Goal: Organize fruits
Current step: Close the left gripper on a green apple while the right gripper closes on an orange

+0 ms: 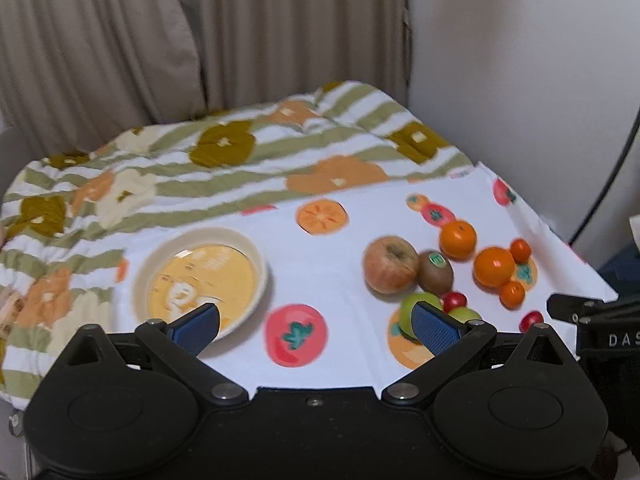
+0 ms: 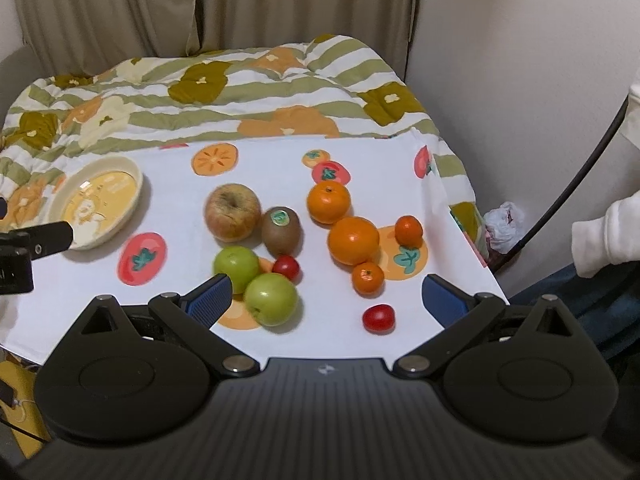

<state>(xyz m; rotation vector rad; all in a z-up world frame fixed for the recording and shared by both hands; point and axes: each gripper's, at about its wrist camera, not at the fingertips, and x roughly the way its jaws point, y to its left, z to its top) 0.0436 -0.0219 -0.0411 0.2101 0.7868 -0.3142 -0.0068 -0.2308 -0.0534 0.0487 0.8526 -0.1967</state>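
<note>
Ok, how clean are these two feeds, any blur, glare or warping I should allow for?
Left wrist: soft with motion blur, the bowl and apple smeared. Right wrist: sharper, the kiwi sticker readable as a shape, small glare spot on the bowl. Both: fisheye bends the curtain and cloth edges; lighting is even, shadows faint.

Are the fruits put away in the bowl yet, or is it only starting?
Only starting. Done: nothing, the bowl holds no fruit. In hand: nothing, the left gripper and right gripper are both open and hold nothing. Left: all of it, the apple, kiwi, green fruits, oranges and small red ones lie on the cloth.
</note>
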